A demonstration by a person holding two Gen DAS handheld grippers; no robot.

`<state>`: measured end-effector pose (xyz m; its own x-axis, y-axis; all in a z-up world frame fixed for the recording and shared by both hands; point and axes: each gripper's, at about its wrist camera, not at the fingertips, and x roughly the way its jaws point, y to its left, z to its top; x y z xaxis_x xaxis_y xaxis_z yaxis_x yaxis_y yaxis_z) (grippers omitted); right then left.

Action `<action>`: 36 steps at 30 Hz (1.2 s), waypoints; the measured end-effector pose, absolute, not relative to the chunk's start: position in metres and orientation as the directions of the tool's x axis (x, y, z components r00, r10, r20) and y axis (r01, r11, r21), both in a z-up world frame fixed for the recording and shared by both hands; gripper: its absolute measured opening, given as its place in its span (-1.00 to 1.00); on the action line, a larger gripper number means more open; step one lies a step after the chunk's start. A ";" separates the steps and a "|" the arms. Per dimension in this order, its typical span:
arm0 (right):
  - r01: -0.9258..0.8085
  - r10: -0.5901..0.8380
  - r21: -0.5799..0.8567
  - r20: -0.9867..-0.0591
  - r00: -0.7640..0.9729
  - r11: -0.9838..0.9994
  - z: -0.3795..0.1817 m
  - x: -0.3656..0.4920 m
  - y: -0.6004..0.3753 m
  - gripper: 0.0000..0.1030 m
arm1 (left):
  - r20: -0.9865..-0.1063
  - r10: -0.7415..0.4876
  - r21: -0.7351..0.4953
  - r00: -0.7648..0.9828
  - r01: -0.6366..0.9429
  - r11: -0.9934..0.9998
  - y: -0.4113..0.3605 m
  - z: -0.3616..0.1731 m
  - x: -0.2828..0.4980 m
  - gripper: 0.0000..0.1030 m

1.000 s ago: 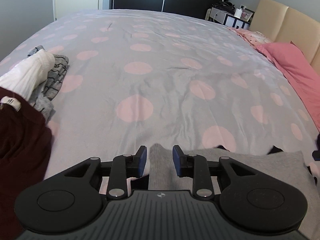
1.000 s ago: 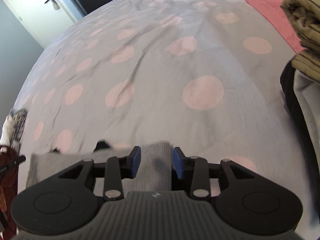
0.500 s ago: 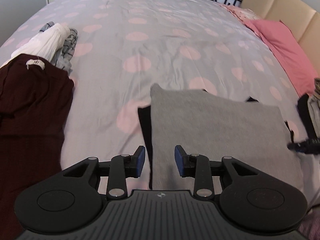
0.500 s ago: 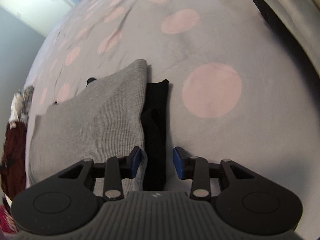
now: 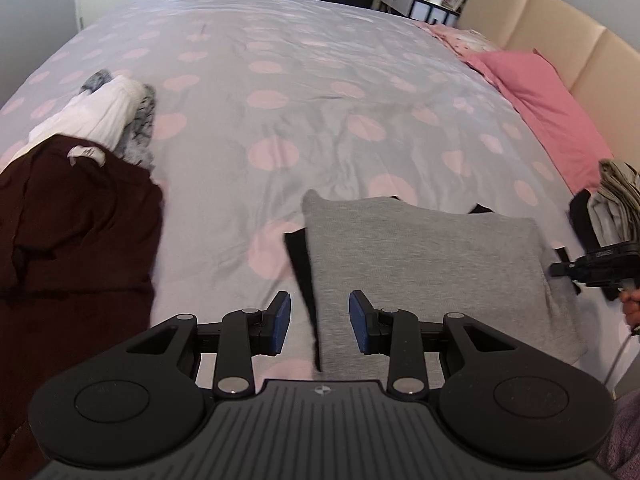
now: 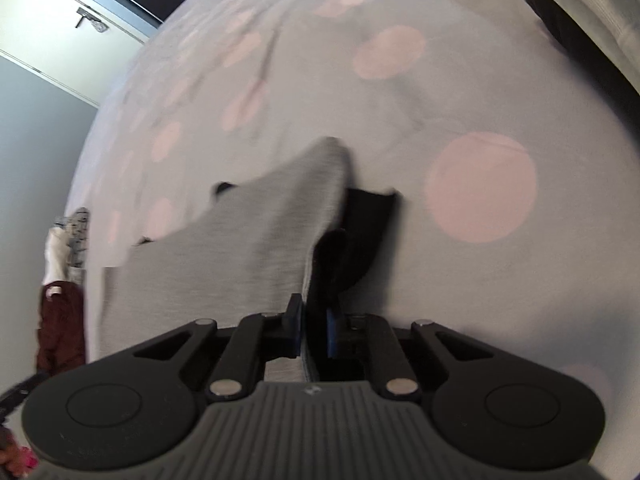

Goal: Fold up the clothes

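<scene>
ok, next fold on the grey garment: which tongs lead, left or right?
Right, probably. The right tongs are already shut on the grey garment at its edge, beside the black trim. The left tongs are open, straddling the garment's other edge, gripping nothing.

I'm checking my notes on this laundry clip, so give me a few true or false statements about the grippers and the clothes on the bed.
1. The left gripper is open. True.
2. The right gripper is open and empty. False: it is shut on the folded grey knit garment.
3. A dark maroon garment lies left of the grey one. True.
4. The polka-dot bedspread is green with stripes. False: it is grey with pink dots.
5. The pillow by the headboard is pink. True.
</scene>
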<state>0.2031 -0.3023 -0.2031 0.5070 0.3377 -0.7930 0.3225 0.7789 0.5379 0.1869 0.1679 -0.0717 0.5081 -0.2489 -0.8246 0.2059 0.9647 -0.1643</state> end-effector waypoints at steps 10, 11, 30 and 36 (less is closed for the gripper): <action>0.166 0.471 0.616 -0.724 0.504 0.770 -0.151 0.228 -0.208 -0.75 | -0.826 -0.235 -0.187 0.512 0.145 0.972 0.189 -0.080 0.188 -0.42; 0.154 0.486 0.624 -0.719 0.498 0.766 -0.149 0.232 -0.198 -0.75 | -0.825 -0.236 -0.189 0.513 0.144 0.971 0.190 -0.080 0.188 -0.42; 0.054 0.634 0.685 -0.699 0.331 0.727 -0.172 0.314 -0.028 -0.75 | -0.820 -0.227 -0.193 0.525 0.121 0.974 0.192 -0.076 0.202 -0.41; 0.028 0.614 0.642 -0.743 0.267 0.766 -0.194 0.315 -0.003 -0.55 | -0.829 -0.211 -0.182 0.518 0.108 0.977 0.198 -0.078 0.202 -0.41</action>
